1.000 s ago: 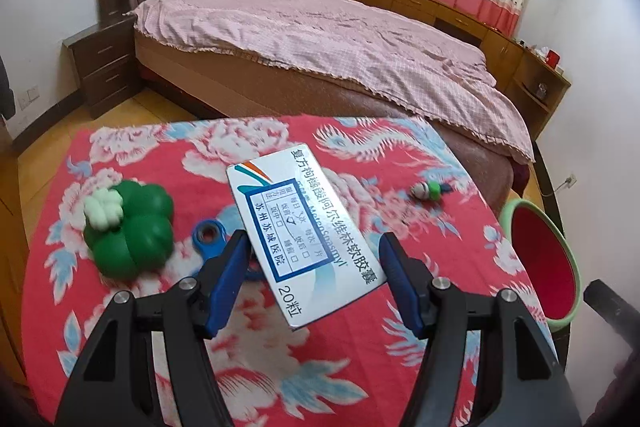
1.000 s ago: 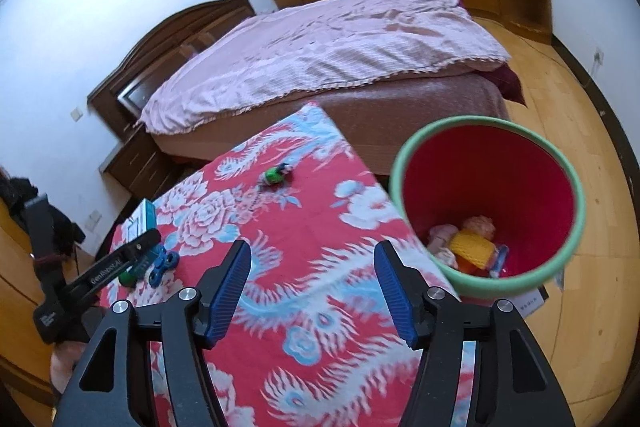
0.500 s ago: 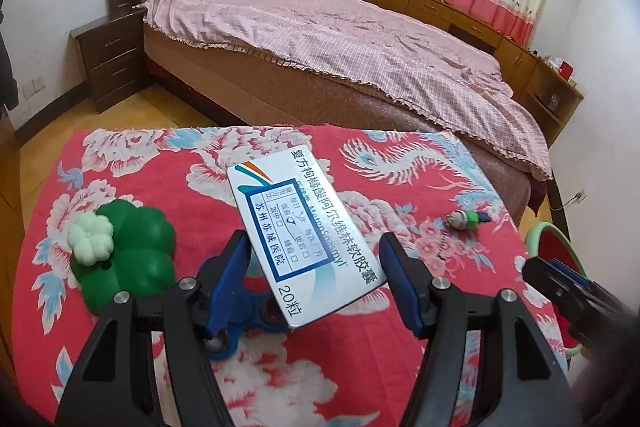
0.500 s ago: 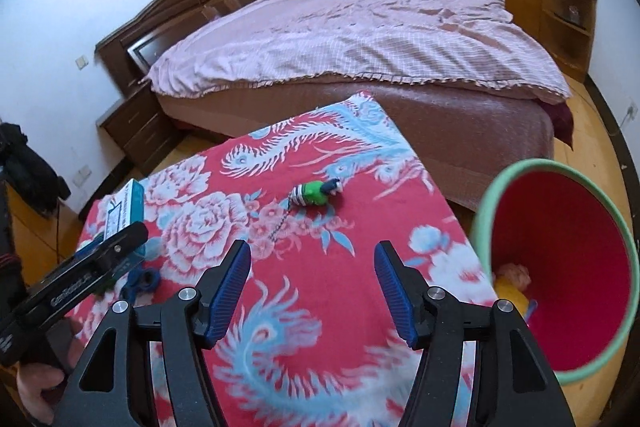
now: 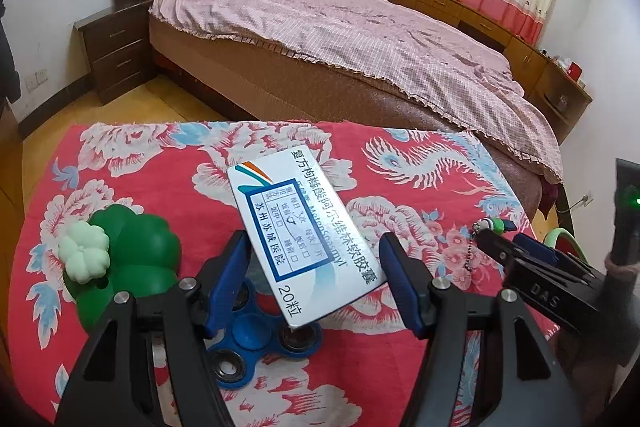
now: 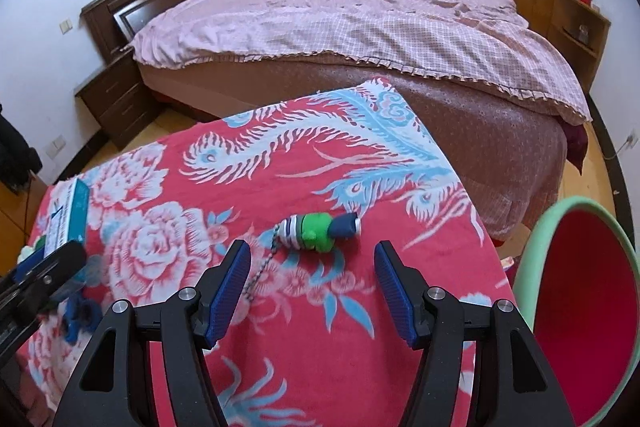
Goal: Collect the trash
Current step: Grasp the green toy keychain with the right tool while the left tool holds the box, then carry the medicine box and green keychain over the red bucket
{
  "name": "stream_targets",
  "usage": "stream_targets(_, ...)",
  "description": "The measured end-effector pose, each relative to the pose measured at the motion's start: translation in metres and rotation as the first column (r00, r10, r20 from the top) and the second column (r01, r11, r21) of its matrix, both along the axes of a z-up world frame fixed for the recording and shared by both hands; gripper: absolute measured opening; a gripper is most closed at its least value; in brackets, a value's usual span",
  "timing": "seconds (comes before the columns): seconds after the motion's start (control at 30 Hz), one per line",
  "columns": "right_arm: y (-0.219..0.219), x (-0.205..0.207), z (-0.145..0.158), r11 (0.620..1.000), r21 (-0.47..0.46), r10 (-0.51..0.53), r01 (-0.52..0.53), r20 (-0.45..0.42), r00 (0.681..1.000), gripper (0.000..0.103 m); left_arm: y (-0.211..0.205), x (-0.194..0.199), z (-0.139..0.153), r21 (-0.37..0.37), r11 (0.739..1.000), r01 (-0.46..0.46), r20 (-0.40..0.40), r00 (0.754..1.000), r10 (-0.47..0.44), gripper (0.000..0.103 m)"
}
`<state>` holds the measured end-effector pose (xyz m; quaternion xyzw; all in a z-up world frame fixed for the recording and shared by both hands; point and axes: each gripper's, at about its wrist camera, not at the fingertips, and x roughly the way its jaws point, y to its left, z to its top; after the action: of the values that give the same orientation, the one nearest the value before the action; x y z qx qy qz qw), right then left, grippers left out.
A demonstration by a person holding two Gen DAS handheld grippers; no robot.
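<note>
A white and blue medicine box (image 5: 304, 235) sits tilted between the blue pads of my left gripper (image 5: 314, 255), which is shut on it above the red flowered tablecloth (image 5: 160, 163). In the right wrist view the box (image 6: 68, 215) shows at the far left. My right gripper (image 6: 312, 255) is open, with nothing between its fingers, just short of a small green keychain toy (image 6: 320, 231) lying on the cloth. The left wrist view shows that gripper (image 5: 516, 251) close to the toy (image 5: 494, 225). A green-rimmed red bin (image 6: 536, 251) stands on the floor off the table's right edge.
A green clover-shaped toy (image 5: 128, 259) with a pale flower lies at the table's left. A blue fidget spinner (image 5: 248, 339) lies under the left gripper. A bed (image 6: 360, 27) with a pink cover stands beyond the table's far edge, and a nightstand (image 5: 116, 55) to its left.
My right gripper has swung left from over the bin to the keychain toy and come lower. My left gripper has shifted a little with the box; the spinner now lies beneath it.
</note>
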<state>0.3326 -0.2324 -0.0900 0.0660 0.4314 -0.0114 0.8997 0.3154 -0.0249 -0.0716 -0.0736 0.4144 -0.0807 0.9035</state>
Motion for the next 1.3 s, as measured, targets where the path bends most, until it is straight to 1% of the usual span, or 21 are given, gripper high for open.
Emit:
stream_targets(0.27,0.001,0.013,-0.008,0.998,-0.069,-0.008,0.007,-0.002,1.000,0.065,-0.002,0.001,-0.003,-0.006,1.000,0.007,-0.011,1.000,-0.007,0.067)
stream_targets(0.3,0.002,0.013,-0.008,0.997,-0.074,-0.006,0.006,-0.001,1.000,0.059,-0.002,0.001,-0.003,-0.007,1.000,0.008,-0.012,1.000,-0.008,0.067)
stream_targets(0.37,0.003,0.013,-0.008,0.997,-0.083,0.009,-0.009,0.008,1.000,0.050,-0.002,0.001,-0.003,-0.011,1.000,0.010,-0.015,1.000,-0.010,0.067)
stream_targets(0.47,0.006,0.012,-0.008,0.995,-0.092,0.027,-0.026,0.008,1.000,0.049,-0.004,-0.001,-0.003,-0.018,1.000,0.015,-0.018,1.000,-0.015,0.067)
stream_targets(0.67,0.001,-0.002,-0.002,0.999,-0.035,0.023,-0.023,0.010,1.000,0.049,-0.008,-0.008,0.005,-0.024,0.999,0.031,-0.003,1.000,-0.031,0.067)
stream_targets(0.87,-0.009,-0.033,0.018,0.999,0.038,0.015,-0.016,0.039,0.999,0.049,-0.013,-0.020,0.013,-0.043,0.998,0.041,-0.006,0.999,-0.041,0.067)
stream_targets(1.13,-0.025,-0.081,0.040,0.992,0.125,0.012,-0.019,0.052,0.999,0.049,-0.020,-0.054,0.025,-0.053,0.997,0.052,0.002,0.999,-0.052,0.067)
stream_targets(1.3,-0.037,-0.110,0.050,0.988,0.151,0.002,-0.012,0.069,0.998,0.049,-0.025,-0.077,0.033,-0.064,0.996,0.066,0.004,0.998,-0.066,0.067)
